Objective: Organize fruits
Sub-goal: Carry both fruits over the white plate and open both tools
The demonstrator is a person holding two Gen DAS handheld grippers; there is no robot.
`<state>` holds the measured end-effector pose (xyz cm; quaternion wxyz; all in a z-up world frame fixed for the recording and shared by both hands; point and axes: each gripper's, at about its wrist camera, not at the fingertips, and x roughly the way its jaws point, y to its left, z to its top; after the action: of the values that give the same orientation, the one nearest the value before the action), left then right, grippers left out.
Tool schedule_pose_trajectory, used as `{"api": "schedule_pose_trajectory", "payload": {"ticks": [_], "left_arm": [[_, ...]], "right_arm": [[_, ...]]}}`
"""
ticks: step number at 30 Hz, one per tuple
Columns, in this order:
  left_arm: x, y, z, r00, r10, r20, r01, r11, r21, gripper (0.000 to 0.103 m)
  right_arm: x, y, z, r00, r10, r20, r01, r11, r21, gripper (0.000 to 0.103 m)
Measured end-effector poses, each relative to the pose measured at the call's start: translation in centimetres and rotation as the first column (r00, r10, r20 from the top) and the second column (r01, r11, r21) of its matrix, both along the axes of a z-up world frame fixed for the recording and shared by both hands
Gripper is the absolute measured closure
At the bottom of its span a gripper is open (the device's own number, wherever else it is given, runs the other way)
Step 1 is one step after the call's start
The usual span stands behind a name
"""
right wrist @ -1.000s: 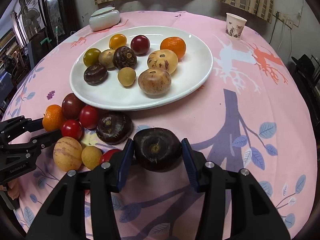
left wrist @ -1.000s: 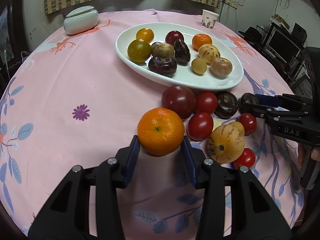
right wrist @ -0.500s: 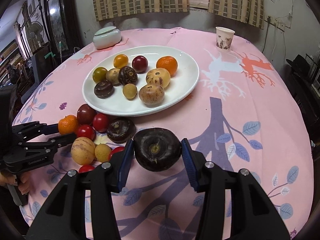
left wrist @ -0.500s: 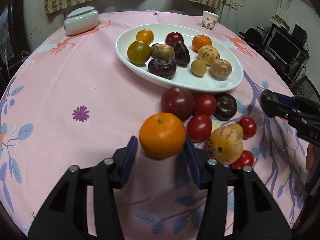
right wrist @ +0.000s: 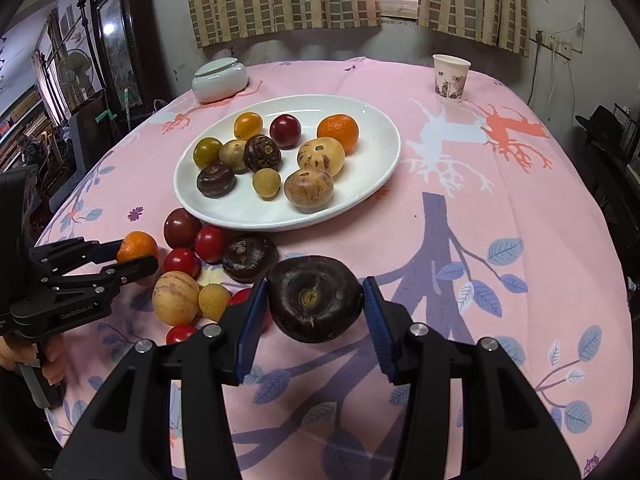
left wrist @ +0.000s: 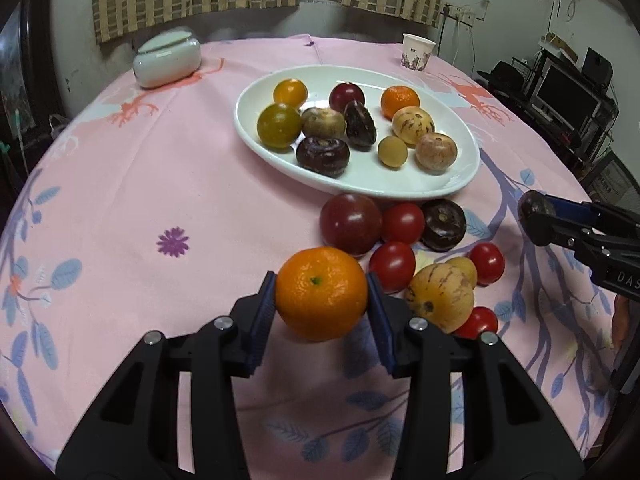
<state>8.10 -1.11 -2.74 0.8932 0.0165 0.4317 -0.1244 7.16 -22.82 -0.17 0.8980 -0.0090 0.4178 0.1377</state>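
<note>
My left gripper [left wrist: 322,292] is closing on an orange [left wrist: 320,300], and both blue pads press its sides just above the pink cloth. My right gripper [right wrist: 314,300] is shut on a dark brown round fruit [right wrist: 316,296] held off the table. A white oval plate [left wrist: 372,178] behind them carries several fruits. Before the plate lies a loose pile: a dark red tomato [left wrist: 350,224], small red tomatoes, another dark fruit [left wrist: 443,225] and a striped yellow fruit [left wrist: 440,297]. In the right wrist view the left gripper [right wrist: 134,254] sits left of the pile.
A paper cup [left wrist: 417,51] stands at the table's far right and a white lidded jar [left wrist: 166,62] at the far left. A hand [right wrist: 24,356] holds the left gripper's handle. Dark furniture and a monitor [left wrist: 568,92] stand beyond the right edge.
My right gripper has lifted the dark fruit up and back from the pile, so more of the room shows. The left jaws loosened briefly around the orange, then pressed on it again.
</note>
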Motion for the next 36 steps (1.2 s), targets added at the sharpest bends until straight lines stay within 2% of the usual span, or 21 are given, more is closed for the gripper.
{"api": "schedule_pose_trajectory", "payload": {"ticks": [2,9,11,15,19,24,29,36], "left_arm": [[-0.2,-0.1,0.8,1.000,0.000,0.003,0.000,1.000,0.004,0.059],[-0.4,-1.5,5.3,0.996,-0.040,0.085,0.039,0.999,0.009,0.059],[0.0,-1.8,6.4,0.994,-0.043,0.102,0.043,0.999,-0.001,0.058],[1.8,-2.6,7.7,0.993,-0.018,0.121,0.015,1.000,0.025,0.058],[4.8,-3.5,7.6,0.994,0.032,0.103,-0.035,0.999,0.035,0.058],[9.1,-4.0,6.4,0.992,0.094,0.085,-0.100,0.993,0.067,0.058],[13.1,-3.5,4.7,0.989,0.146,0.031,-0.148,0.987,0.069,0.058],[16.0,-3.0,3.6,0.983,0.181,0.027,-0.182,0.979,0.090,0.058]], "right_arm": [[-0.2,0.1,0.5,1.000,0.006,0.012,-0.006,1.000,-0.001,0.054],[-0.6,1.8,3.4,0.995,0.051,0.085,-0.051,0.999,-0.005,0.054],[-0.5,2.3,4.4,0.992,0.062,0.110,-0.062,0.998,-0.006,0.054],[0.6,3.0,5.6,0.988,0.055,0.146,-0.054,0.998,-0.013,0.054],[3.6,4.3,5.6,0.986,0.027,0.167,-0.017,0.998,-0.063,0.054],[8.2,4.8,4.0,0.993,-0.021,0.112,0.028,0.997,-0.068,0.054],[12.2,4.9,2.3,0.996,-0.064,0.066,0.069,0.994,-0.083,0.054],[15.7,6.0,0.3,0.996,-0.091,0.013,0.092,0.991,-0.096,0.054]]}}
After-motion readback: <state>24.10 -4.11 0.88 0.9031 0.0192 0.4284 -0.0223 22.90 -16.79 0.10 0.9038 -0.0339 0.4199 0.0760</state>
